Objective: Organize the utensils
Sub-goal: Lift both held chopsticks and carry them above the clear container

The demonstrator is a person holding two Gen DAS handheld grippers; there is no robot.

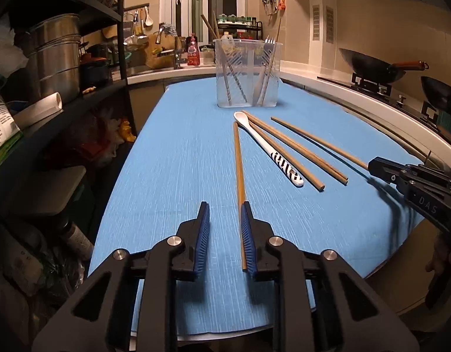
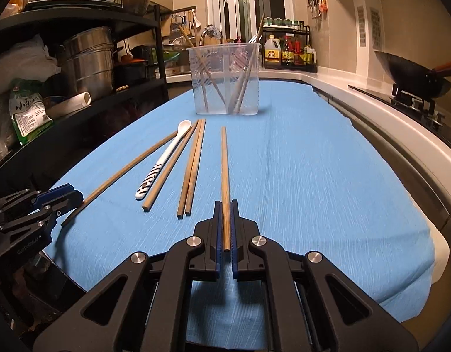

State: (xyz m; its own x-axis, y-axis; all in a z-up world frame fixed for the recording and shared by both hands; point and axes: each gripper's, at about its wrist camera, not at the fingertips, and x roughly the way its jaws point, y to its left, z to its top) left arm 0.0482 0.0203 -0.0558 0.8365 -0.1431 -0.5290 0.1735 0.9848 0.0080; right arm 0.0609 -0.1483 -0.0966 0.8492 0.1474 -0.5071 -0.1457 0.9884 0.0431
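Right tongs (image 2: 225, 205) clamp one brown wooden chopstick (image 2: 225, 176); left tongs (image 1: 225, 205) stand apart, another chopstick (image 1: 238, 176) against one pad, before the clear plastic tub (image 1: 249, 73).

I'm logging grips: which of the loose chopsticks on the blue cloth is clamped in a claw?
The rightmost chopstick, lying apart from the others, is pinched in the right claw. The rest lie free; the left claw stands open.

L wrist cam: low over blue cloth (image 1: 172, 158), looks fwd along own fingers (image 1: 205, 220) toward clear container (image 1: 249, 73) at far end. R wrist cam: same heading, set further right, close to cloth. Both share cloth, container, loose chopsticks (image 2: 193, 164), white spoon (image 2: 166, 158); each sees other gripper at frame edge.
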